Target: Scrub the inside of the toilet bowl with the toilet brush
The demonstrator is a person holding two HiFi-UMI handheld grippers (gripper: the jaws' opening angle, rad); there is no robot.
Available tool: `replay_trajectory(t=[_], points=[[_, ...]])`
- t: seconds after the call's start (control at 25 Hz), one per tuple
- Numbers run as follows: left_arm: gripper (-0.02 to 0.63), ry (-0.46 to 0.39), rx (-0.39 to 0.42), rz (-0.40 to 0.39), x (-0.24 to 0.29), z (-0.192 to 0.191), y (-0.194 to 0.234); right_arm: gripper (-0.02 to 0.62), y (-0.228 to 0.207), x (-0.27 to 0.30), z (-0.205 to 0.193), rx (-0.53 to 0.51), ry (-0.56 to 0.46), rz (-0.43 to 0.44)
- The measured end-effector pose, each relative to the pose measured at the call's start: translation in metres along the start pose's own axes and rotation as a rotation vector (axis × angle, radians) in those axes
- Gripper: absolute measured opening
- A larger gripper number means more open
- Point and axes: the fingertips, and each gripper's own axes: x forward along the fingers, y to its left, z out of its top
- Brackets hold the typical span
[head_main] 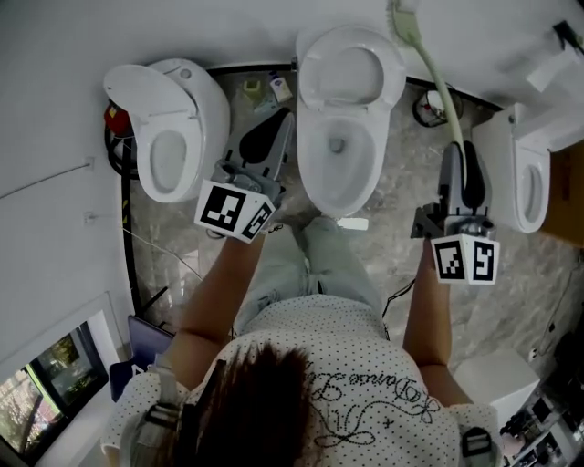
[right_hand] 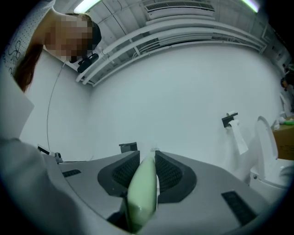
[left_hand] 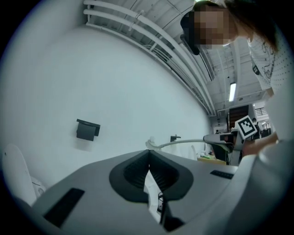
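Observation:
The middle toilet (head_main: 312, 178) stands with its lid up and a little water in the bowl. My right gripper (head_main: 459, 150) is right of it, shut on the pale green handle of the toilet brush (head_main: 442, 91). The brush head (head_main: 405, 20) points up and away past the tank, outside the bowl. In the right gripper view the green handle (right_hand: 143, 190) fills the gap between the jaws of the right gripper (right_hand: 148, 158). My left gripper (head_main: 285, 120) hovers beside the bowl's left rim, shut with nothing in it. In the left gripper view the left gripper (left_hand: 148, 158) points at a bare wall, and the brush handle (left_hand: 183, 143) shows beyond it.
A second toilet (head_main: 169, 137) stands at the left and a third (head_main: 529, 182) at the right. Small items (head_main: 265, 89) lie on the floor behind the middle toilet. A paper holder (right_hand: 229, 120) hangs on the wall. The person's legs (head_main: 310, 264) stand before the bowl.

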Motion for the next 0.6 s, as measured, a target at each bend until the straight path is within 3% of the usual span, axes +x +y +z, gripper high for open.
replay_trajectory(t=[0.24, 0.6], points=[[0.003, 0.055, -0.023, -0.003, 0.027, -0.034, 0.009, 0.117, -0.017, -0.003, -0.027, 0.021, 0.031, 0.007], [0.003, 0.098, -0.08, -0.053, 0.062, -0.103, 0.036, 0.117, -0.005, -0.038, -0.11, 0.054, 0.208, -0.004]])
